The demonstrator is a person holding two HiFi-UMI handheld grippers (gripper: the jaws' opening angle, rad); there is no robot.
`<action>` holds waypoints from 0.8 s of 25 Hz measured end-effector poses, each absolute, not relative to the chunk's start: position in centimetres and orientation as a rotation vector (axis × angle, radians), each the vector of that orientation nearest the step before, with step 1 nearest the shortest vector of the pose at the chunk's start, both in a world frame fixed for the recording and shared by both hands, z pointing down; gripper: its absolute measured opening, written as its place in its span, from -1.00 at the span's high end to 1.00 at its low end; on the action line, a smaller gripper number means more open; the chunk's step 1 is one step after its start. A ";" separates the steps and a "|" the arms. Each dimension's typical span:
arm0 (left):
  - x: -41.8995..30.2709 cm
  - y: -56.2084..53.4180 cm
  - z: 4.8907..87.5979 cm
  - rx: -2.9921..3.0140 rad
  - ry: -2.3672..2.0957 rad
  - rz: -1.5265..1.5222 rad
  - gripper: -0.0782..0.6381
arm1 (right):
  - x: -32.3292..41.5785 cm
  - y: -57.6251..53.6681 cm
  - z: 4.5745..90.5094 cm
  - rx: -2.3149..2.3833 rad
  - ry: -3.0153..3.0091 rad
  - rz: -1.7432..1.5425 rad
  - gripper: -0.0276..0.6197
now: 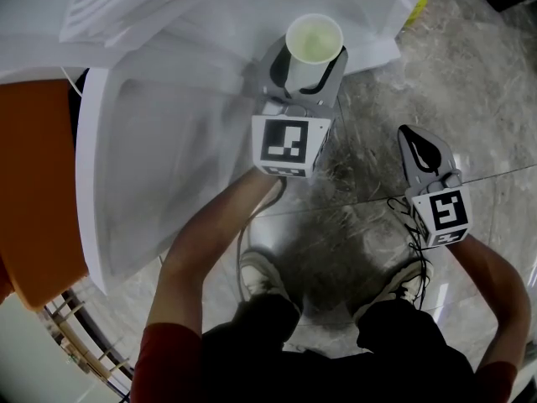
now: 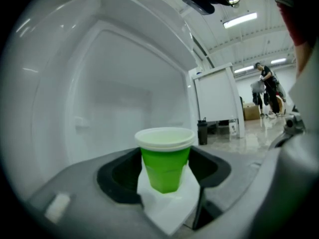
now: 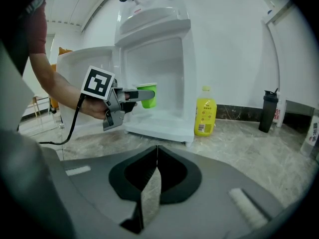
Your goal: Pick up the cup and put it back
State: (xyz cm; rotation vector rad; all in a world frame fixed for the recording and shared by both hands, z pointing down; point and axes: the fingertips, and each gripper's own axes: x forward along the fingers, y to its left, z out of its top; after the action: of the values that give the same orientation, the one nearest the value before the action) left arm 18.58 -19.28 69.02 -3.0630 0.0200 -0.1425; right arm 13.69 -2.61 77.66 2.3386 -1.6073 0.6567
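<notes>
The green cup [image 1: 314,44] stands upright at the top centre of the head view, at the mouth of the open white fridge [image 3: 164,59]. The left tongs [image 1: 302,78] grip its sides below the rim, likely to carry it level without tipping. At the right, the right tongs [image 1: 417,148] are closed on nothing, seemingly parked out of the way above the floor [image 1: 470,74].

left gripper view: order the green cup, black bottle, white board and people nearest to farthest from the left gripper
1. green cup, centre, clamped in the left gripper's fingers
2. black bottle, on the floor right of the cup
3. white board, standing just behind the bottle
4. people, far right at the back of the hall
</notes>
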 end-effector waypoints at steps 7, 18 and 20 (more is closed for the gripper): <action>20.4 -20.2 69.0 -3.040 0.059 -0.128 -0.03 | 13.8 -1.9 78.6 2.298 -1.593 0.710 0.91; 22.3 -21.6 71.5 -3.042 0.145 -0.200 -0.03 | 14.9 -2.3 78.9 2.351 -1.599 0.684 0.91; 22.4 -21.6 72.1 -3.022 0.147 -0.223 -0.03 | 14.9 -2.3 79.1 2.349 -1.604 0.687 0.91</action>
State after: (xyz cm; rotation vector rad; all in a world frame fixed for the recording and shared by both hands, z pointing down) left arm 22.41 -21.60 72.09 -3.0223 0.1473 -0.2231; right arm 14.90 -2.27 79.13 2.3493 -1.6044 0.6868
